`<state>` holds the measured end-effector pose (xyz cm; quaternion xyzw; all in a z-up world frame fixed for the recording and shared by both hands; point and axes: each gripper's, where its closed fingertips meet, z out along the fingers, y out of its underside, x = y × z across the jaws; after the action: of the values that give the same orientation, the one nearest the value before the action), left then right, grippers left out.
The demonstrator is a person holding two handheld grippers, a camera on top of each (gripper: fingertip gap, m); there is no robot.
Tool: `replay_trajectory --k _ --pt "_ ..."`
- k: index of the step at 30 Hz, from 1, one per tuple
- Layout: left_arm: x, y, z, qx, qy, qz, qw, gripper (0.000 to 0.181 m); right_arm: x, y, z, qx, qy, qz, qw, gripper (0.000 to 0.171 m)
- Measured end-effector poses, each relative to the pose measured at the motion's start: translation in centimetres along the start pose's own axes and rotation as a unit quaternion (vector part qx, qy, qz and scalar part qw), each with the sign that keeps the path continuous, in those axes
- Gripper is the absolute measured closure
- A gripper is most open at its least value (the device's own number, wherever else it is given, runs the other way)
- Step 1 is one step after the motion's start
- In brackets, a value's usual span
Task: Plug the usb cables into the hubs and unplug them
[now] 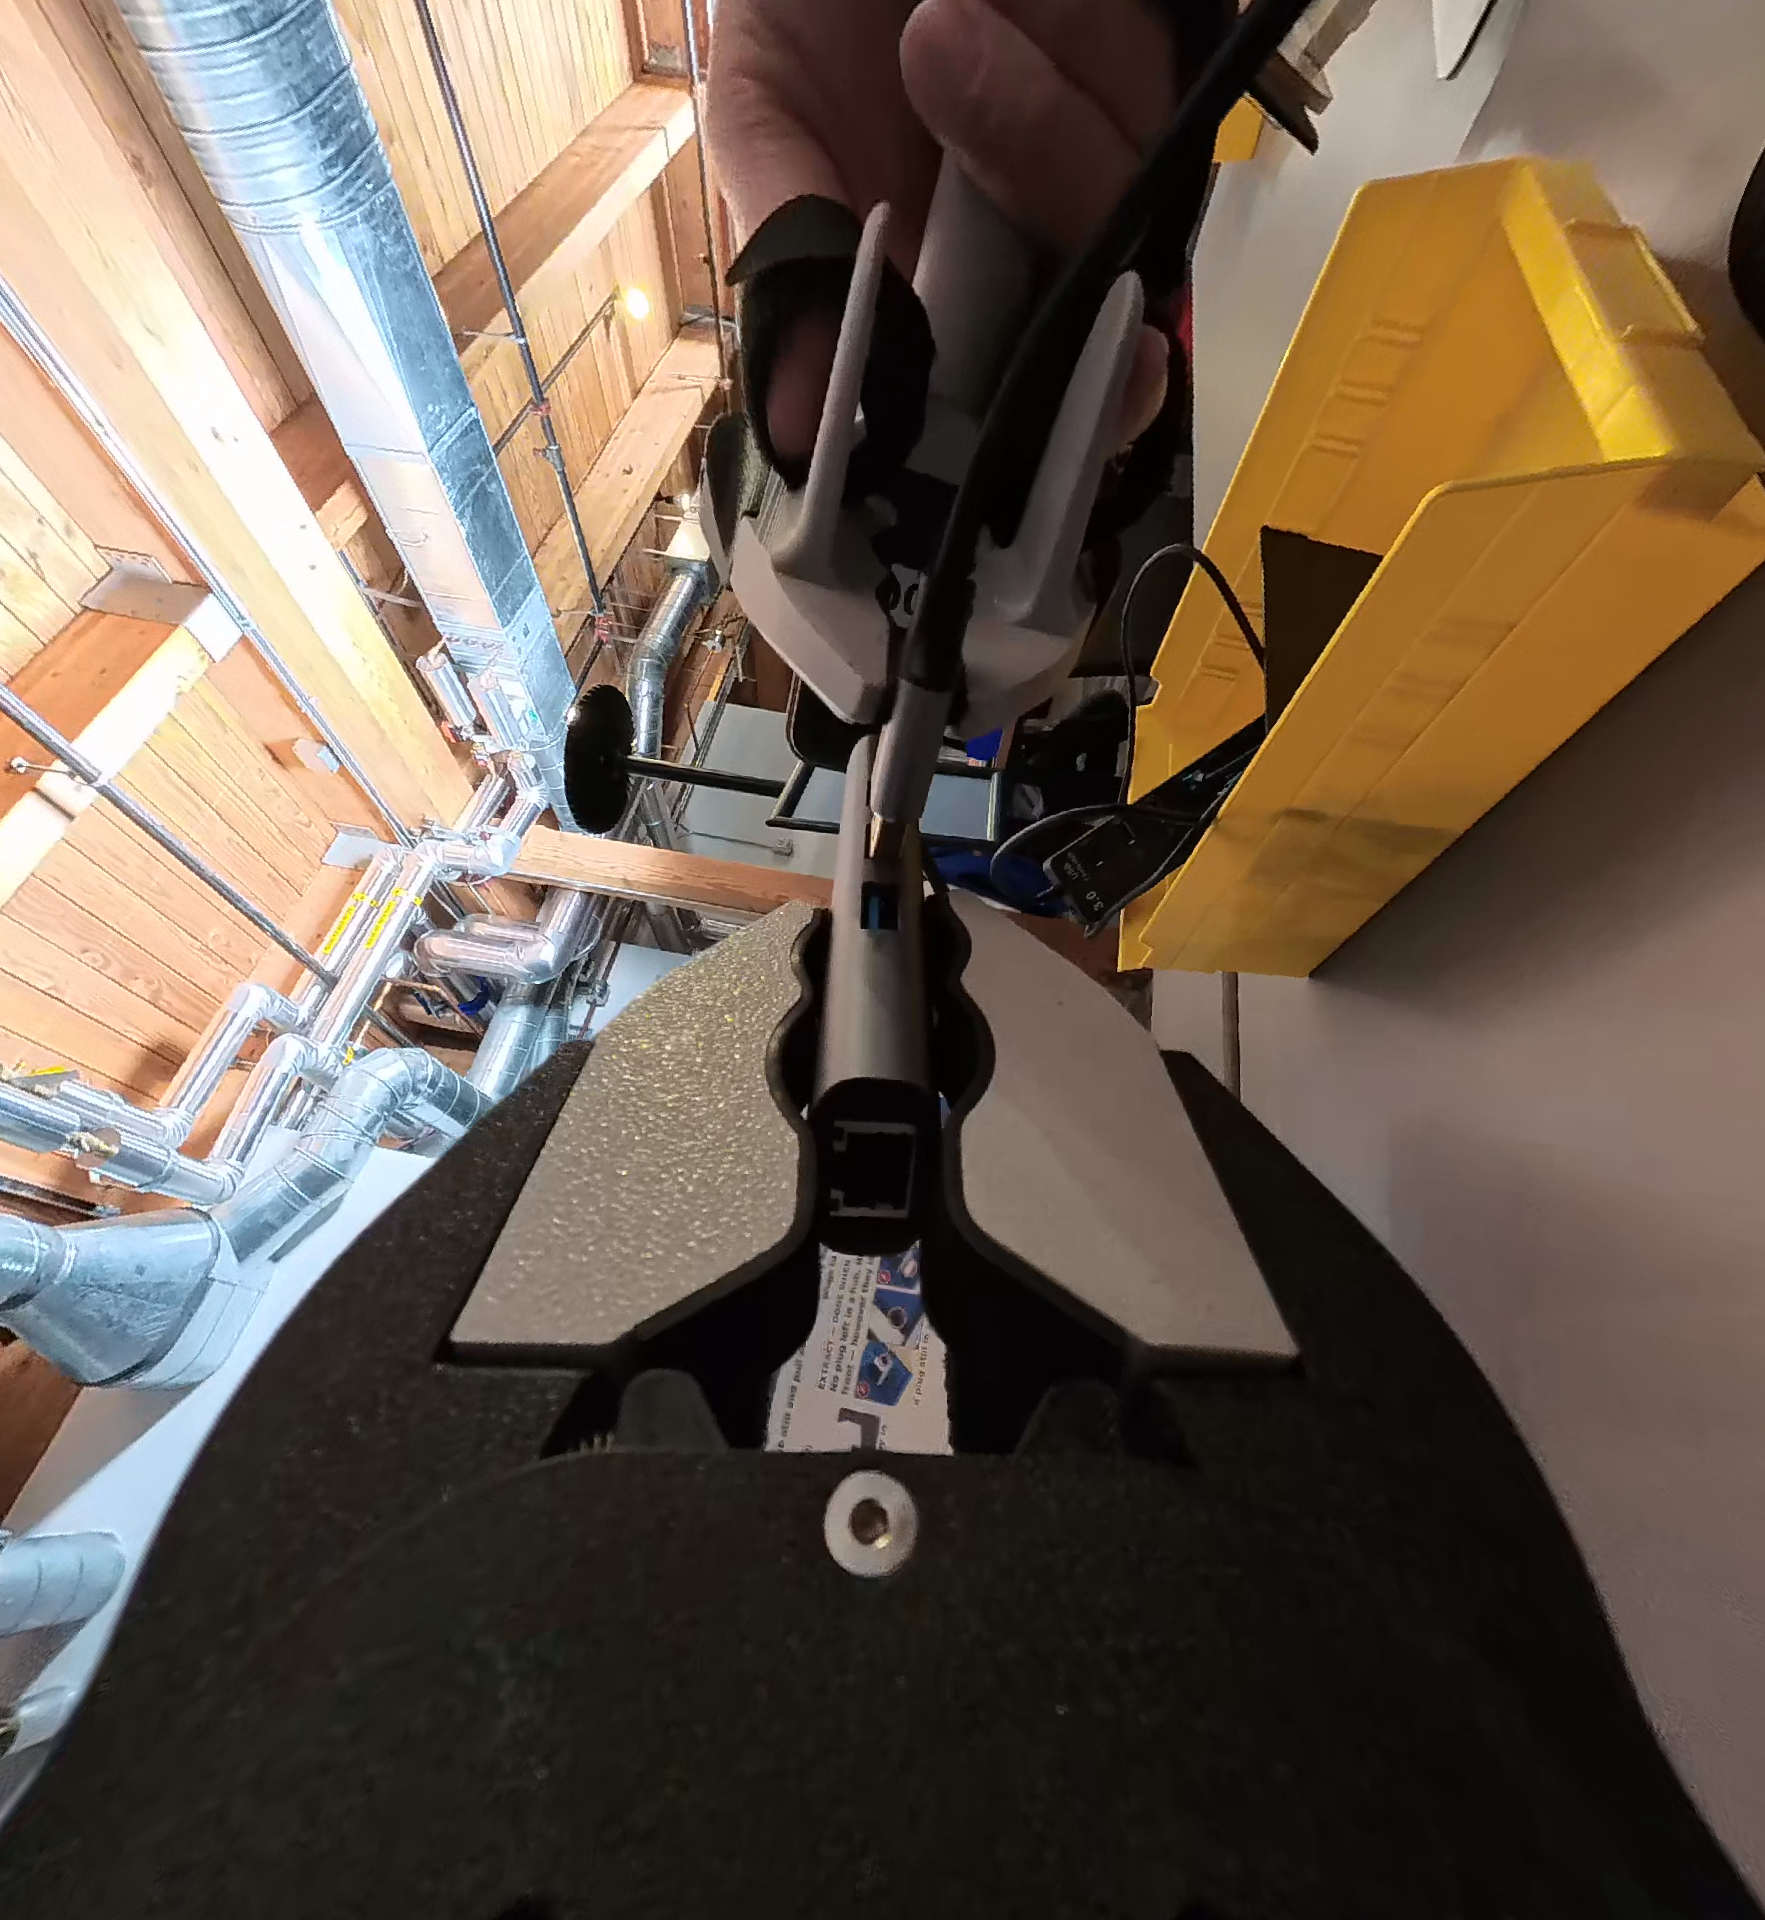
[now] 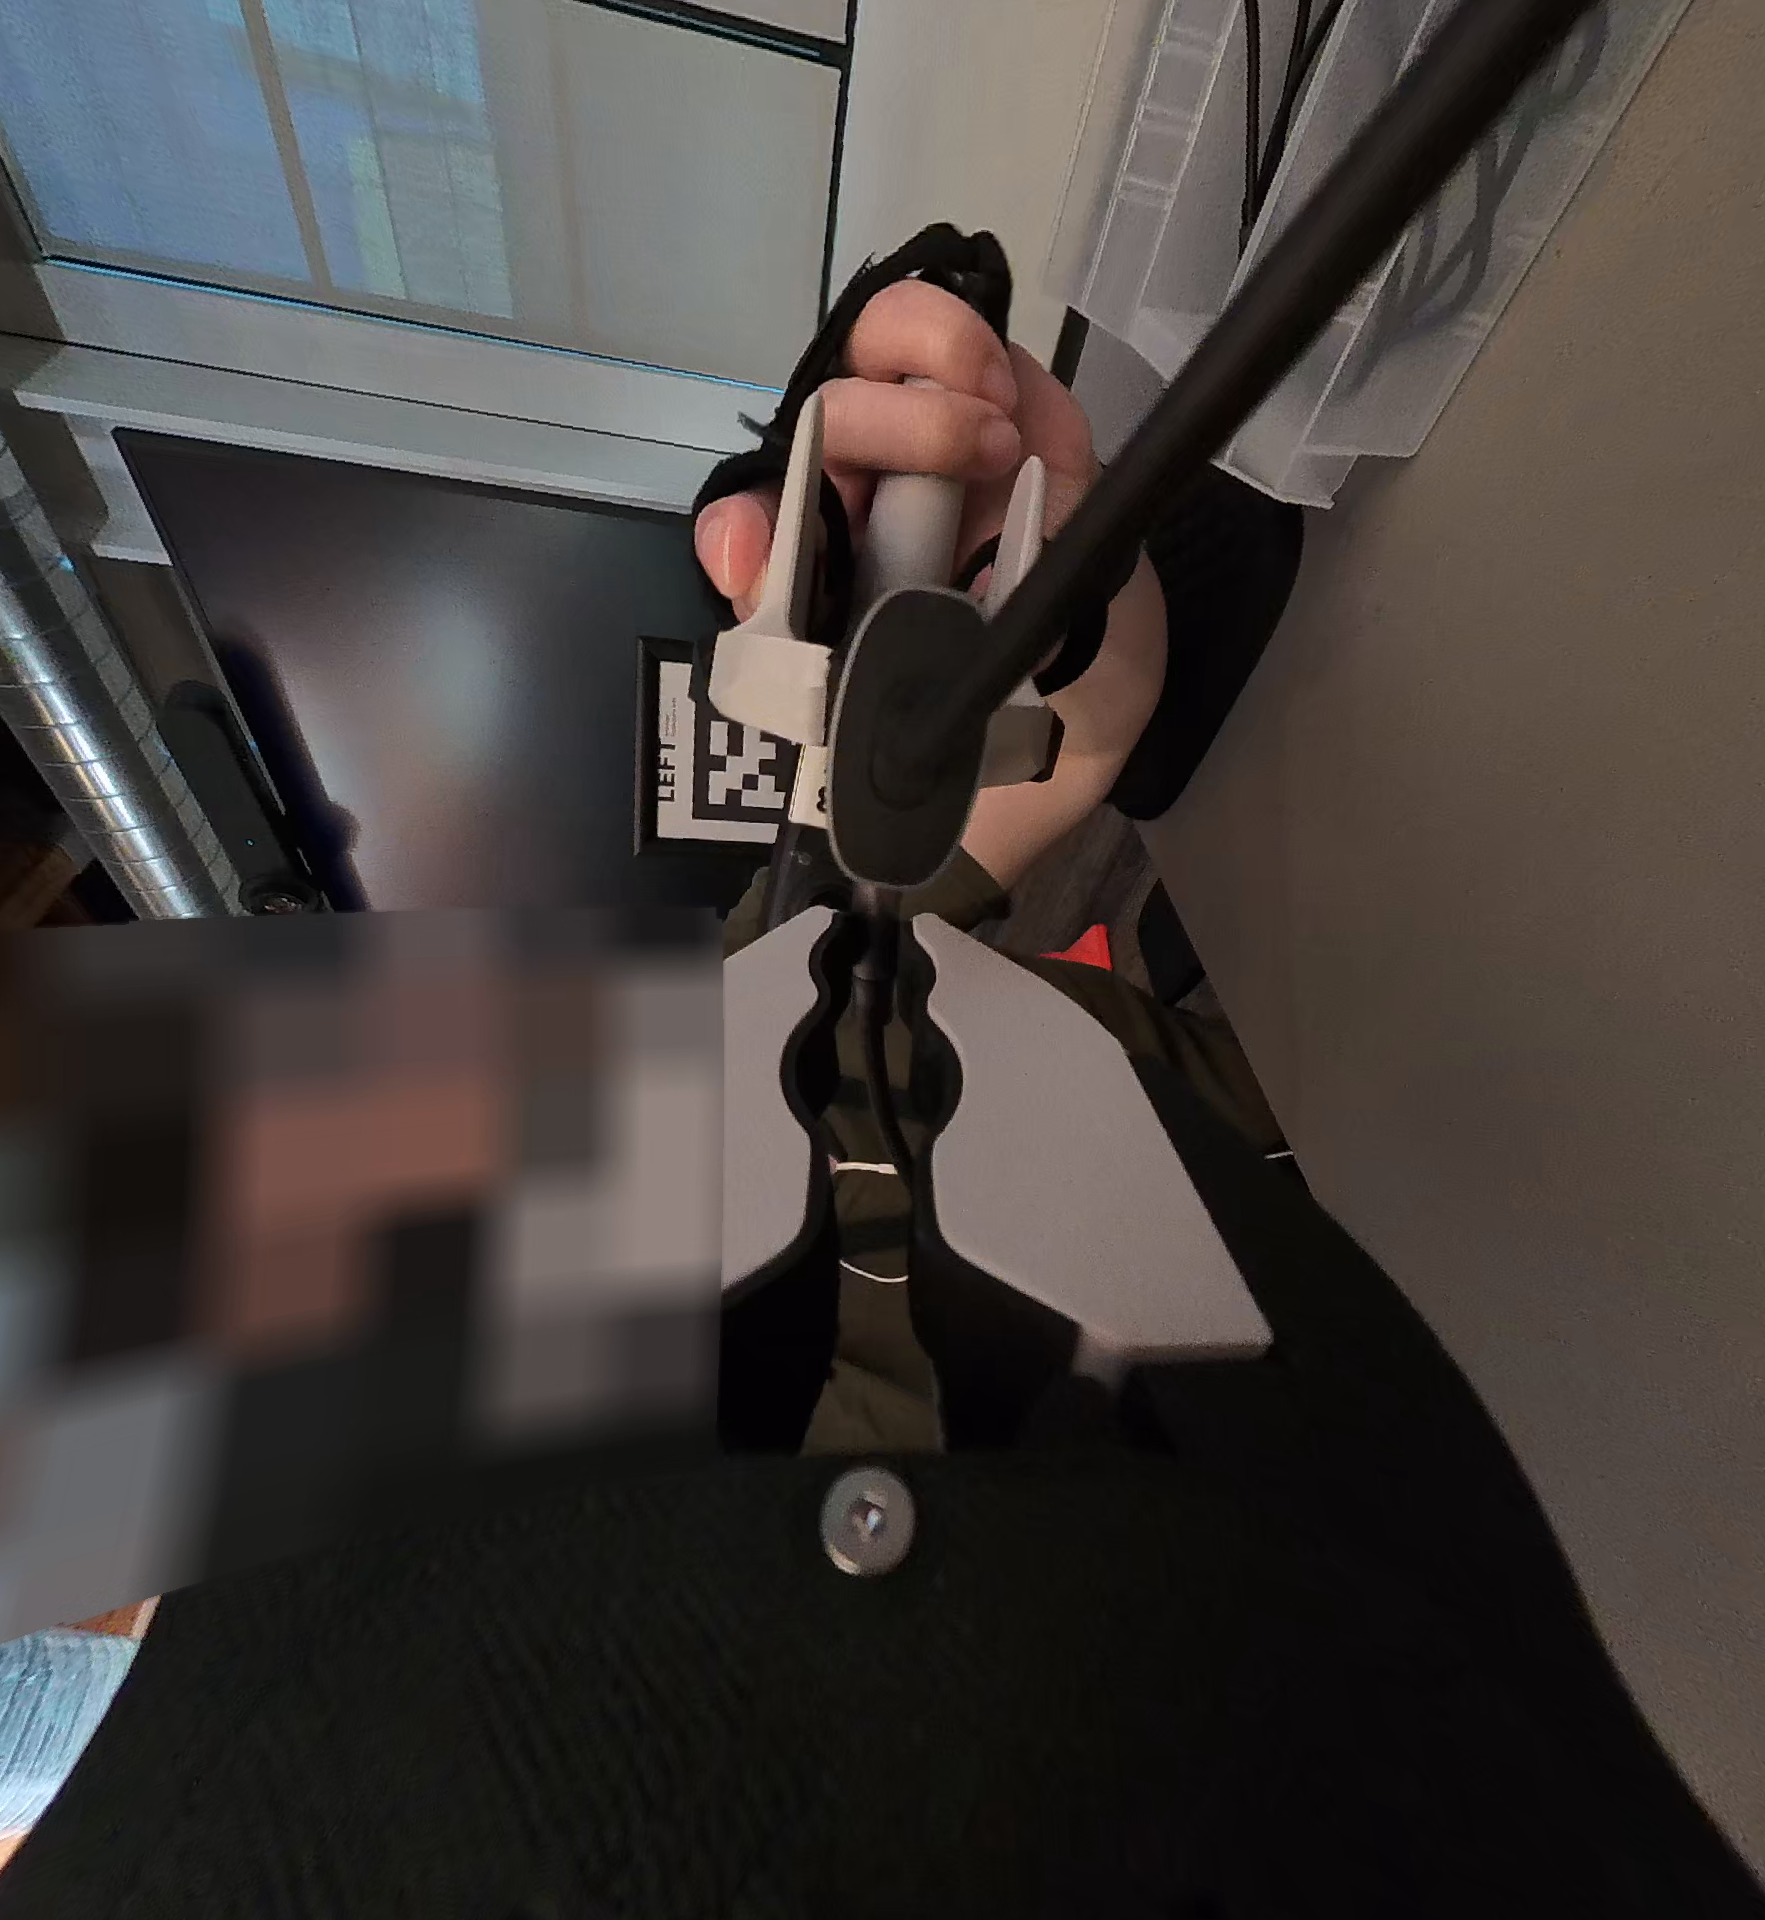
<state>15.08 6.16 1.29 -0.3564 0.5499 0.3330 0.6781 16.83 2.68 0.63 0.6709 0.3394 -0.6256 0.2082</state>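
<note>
In the left wrist view my left gripper [image 1: 873, 935] is shut on a slim grey USB hub [image 1: 873, 1029], whose end socket faces the camera. Facing it, my right gripper [image 1: 919, 686] is shut on a grey USB plug [image 1: 899, 748] on a black cable [image 1: 1044, 343]. The plug's metal tip sits right at the hub's blue port [image 1: 870, 896]; I cannot tell if it is inserted. In the right wrist view my right gripper [image 2: 873, 940] pinches the thin black cable [image 2: 883, 1091]. The hub's dark oval end [image 2: 899, 738] sits just beyond it, held in the left gripper [image 2: 893, 707].
A yellow plastic bin [image 1: 1429, 582] lies on the grey table [image 1: 1480, 1299], with a black hub and cables [image 1: 1086, 862] at its mouth. A clear plastic bin [image 2: 1273, 260] holding cables is at the upper right of the right wrist view. The person's gloved hands hold both grippers. The grippers are tip to tip, or close to it.
</note>
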Motion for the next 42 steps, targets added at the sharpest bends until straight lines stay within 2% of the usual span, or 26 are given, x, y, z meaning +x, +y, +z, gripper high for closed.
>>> replay_trajectory --k 12,24,29,34,38,42 --pt "-0.1 1.2 0.5 -0.024 0.014 -0.041 0.999 0.165 0.1 -1.2 -0.2 0.028 0.030 -0.054 0.998 0.161" --pt "0.2 1.8 0.7 -0.031 0.020 -0.059 0.998 0.165 0.1 -0.7 0.1 0.016 0.050 -0.069 0.996 0.153" --pt "0.0 2.0 0.7 -0.033 0.021 -0.071 0.997 0.165 0.6 -0.9 -0.2 0.022 0.099 -0.109 0.989 0.146" --pt "-0.2 2.4 0.7 -0.034 0.020 -0.086 0.995 0.165 -0.7 -2.2 -0.9 0.073 0.162 -0.240 0.954 0.141" --pt "-0.5 2.2 0.6 -0.026 0.017 -0.105 0.994 0.165 -2.8 -2.0 -1.4 0.096 0.172 -0.337 0.921 0.136" --pt "-1.2 2.2 0.4 -0.019 0.010 -0.130 0.991 0.165 -4.0 -2.1 -2.6 0.142 0.194 -0.430 0.870 0.136"
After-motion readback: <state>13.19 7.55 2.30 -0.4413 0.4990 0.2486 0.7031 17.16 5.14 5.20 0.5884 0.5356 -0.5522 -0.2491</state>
